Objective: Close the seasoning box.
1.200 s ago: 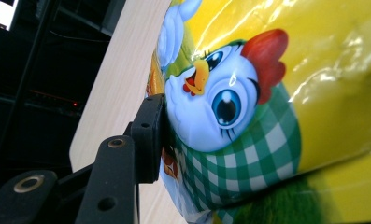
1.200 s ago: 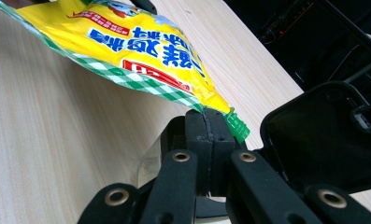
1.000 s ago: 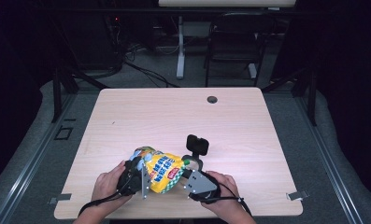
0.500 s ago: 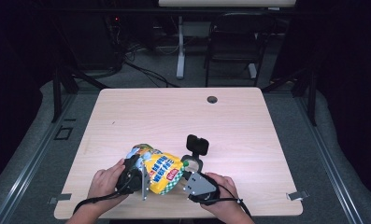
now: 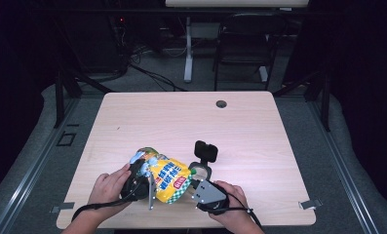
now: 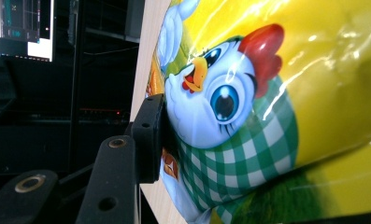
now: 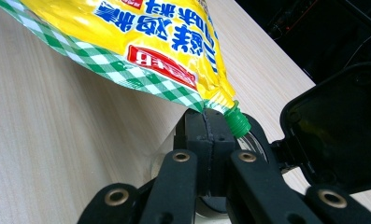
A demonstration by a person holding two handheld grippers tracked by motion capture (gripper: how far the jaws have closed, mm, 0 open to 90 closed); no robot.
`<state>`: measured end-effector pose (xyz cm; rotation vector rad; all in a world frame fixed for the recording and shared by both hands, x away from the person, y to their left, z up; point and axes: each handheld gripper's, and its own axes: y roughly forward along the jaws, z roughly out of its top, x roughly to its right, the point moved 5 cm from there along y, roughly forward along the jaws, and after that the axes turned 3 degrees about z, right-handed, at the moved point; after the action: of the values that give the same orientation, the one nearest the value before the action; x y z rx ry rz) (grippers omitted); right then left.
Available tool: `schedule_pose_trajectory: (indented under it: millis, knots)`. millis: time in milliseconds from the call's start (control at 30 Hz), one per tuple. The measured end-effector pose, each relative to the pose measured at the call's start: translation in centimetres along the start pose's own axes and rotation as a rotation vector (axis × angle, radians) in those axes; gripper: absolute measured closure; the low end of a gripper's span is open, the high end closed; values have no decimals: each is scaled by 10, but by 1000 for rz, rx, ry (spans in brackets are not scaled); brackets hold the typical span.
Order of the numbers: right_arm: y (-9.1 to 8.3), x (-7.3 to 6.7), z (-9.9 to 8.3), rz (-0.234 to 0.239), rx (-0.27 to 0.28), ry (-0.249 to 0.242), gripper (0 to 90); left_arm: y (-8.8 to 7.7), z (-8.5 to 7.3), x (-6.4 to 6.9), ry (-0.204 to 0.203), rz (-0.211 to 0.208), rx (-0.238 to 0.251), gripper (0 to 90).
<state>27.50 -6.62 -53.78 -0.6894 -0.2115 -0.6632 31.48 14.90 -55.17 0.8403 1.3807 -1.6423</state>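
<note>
Low in the frame, little had shifted: the left gripper (image 5: 145, 179) stayed clamped partway on the tilted pouch (image 5: 167, 178), spout (image 7: 236, 122) over the jar (image 5: 199, 170), right gripper (image 7: 206, 135) fully closed, so pouring seemed ongoing.

glossy plastic pouch (image 5: 166, 178), matt wood table (image 5: 259, 126)

My left gripper (image 5: 141, 176) and right gripper (image 5: 197, 181) are black, with brass-ringed screw holes, grey top plates and trailing black cables.
</note>
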Motion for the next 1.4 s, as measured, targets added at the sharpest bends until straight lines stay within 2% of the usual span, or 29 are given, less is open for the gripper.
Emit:
schedule_pose_trajectory:
  millis: [200,767,1033,1067,1400]
  knots:
    - [0,-1,-1,3,-6,1,900,0,1,-2,32,12,-3,565]
    - [0,-1,-3,1,-5,10,900,-2,5,-6,82,28,-5,566]
    - [0,-1,-4,-2,-4,11,900,-2,6,-7,105,21,-6,567]
    - [0,-1,-4,-1,-5,10,900,-2,6,-7,108,33,-3,567]
    - [0,-1,-5,-2,-7,9,900,-4,7,-8,145,41,-6,572]
